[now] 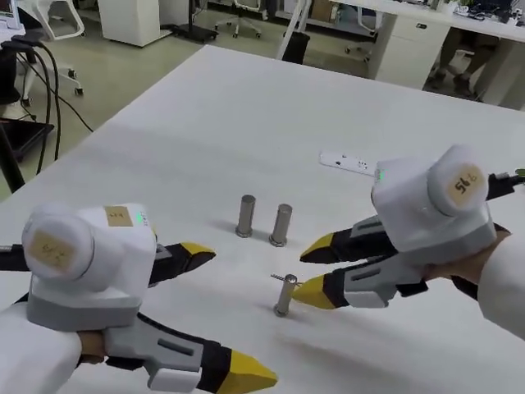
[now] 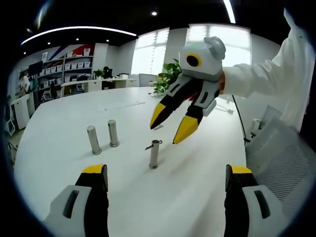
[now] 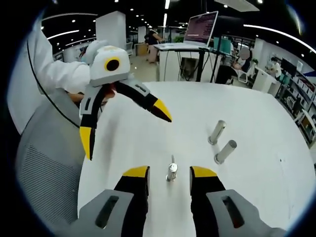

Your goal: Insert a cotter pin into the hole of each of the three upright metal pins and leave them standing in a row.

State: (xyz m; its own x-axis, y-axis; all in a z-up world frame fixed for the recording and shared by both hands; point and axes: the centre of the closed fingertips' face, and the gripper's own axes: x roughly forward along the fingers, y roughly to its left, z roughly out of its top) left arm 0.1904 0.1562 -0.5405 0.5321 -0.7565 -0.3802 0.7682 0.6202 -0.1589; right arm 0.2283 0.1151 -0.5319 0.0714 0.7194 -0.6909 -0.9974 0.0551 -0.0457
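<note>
Three upright metal pins stand on the white table [image 1: 205, 123]. Two bare ones [image 1: 246, 216] [image 1: 281, 224] stand side by side at the back. The front pin [image 1: 285, 297] has a cotter pin [image 1: 282, 279] through its top. My right gripper [image 1: 302, 277] is open, its yellow tips just right of that pin. The right gripper view shows the pin [image 3: 172, 173] between the open jaws, apparently untouched. My left gripper [image 1: 238, 316] is open and holds nothing, low at the left, away from the pins. In the left gripper view the pinned pin [image 2: 155, 154] stands ahead, with the right gripper [image 2: 173, 123] above it.
A flat white strip [image 1: 346, 162] lies on the table behind the right gripper. The table's far edge [image 1: 271, 59] borders an office floor with chairs and desks. A mesh chair [image 3: 44, 173] is close behind the left arm.
</note>
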